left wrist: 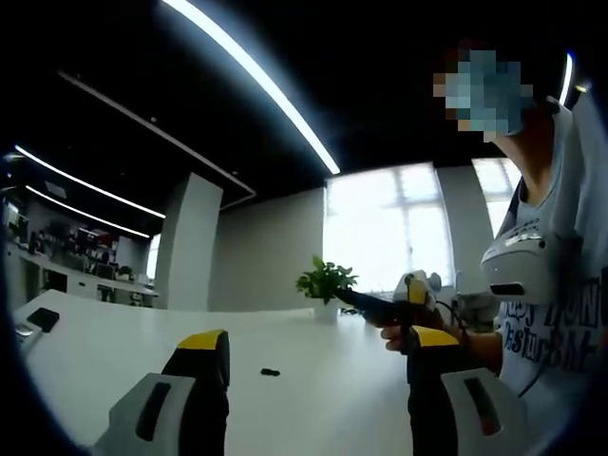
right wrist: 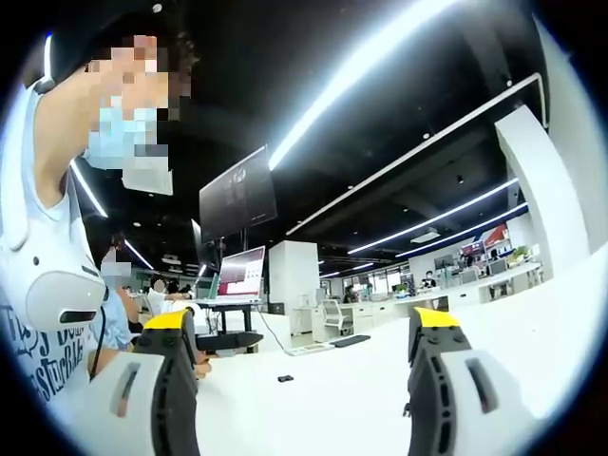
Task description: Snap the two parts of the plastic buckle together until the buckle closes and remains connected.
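Black buckle piece (left wrist: 271, 371) lies ungripped on the table (left wrist: 114, 342), both my grippers (left wrist: 318, 380) (right wrist: 309, 370) spread, so I judge pickup comes next.

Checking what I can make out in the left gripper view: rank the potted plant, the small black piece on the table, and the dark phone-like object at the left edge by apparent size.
1. Potted plant, largest.
2. Dark phone-like object.
3. Small black piece, smallest.
All three lie at different depths, so true sizes stay unsure.
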`<control>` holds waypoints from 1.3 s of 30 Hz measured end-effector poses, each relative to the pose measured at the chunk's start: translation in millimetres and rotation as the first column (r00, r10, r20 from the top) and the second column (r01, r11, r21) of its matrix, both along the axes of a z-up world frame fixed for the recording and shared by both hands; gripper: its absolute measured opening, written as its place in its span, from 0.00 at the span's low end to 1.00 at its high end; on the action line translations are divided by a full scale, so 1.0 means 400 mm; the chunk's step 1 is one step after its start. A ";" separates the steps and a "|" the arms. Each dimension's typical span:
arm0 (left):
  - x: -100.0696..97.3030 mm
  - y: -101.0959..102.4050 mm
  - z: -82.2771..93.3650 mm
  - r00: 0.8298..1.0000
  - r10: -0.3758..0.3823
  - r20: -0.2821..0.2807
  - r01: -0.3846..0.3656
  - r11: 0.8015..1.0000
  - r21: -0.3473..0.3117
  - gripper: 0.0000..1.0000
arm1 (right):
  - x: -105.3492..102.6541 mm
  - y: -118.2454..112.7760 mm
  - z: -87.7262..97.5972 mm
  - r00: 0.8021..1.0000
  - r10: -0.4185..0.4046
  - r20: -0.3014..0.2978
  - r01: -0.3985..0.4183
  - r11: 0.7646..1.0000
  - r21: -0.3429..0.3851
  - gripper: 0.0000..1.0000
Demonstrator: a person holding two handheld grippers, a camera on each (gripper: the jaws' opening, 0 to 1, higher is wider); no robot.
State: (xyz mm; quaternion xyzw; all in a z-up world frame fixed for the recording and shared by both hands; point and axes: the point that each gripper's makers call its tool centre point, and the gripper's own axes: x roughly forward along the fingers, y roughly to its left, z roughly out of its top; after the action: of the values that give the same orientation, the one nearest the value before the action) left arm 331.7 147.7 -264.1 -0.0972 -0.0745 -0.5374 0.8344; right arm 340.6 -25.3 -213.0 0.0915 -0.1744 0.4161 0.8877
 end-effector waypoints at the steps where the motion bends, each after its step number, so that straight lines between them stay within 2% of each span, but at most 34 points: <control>1: 0.000 0.000 0.001 1.000 0.000 0.001 0.000 1.000 -0.001 0.78 | -0.001 0.001 0.000 1.000 0.001 0.001 -0.001 1.000 -0.001 0.94; 25: 0.002 0.001 0.005 1.000 0.000 0.001 0.000 1.000 -0.009 0.77 | 0.004 -0.002 0.000 1.000 0.005 -0.008 -0.005 1.000 0.010 0.94; 32: 0.004 -0.007 -0.003 1.000 0.014 0.020 -0.015 0.999 0.032 0.76 | 0.001 0.000 -0.003 1.000 0.005 -0.005 -0.005 1.000 0.002 0.94; 39: 0.024 0.011 0.007 0.998 0.050 0.042 -0.052 0.998 0.048 0.76 | 0.005 -0.009 -0.002 1.000 -0.005 -0.013 0.005 1.000 0.018 0.94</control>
State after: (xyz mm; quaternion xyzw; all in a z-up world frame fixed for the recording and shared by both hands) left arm 341.3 152.1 -261.4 -0.0637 -0.0808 -0.5197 0.8482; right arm 342.8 -28.8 -213.9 0.1015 -0.1728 0.4119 0.8889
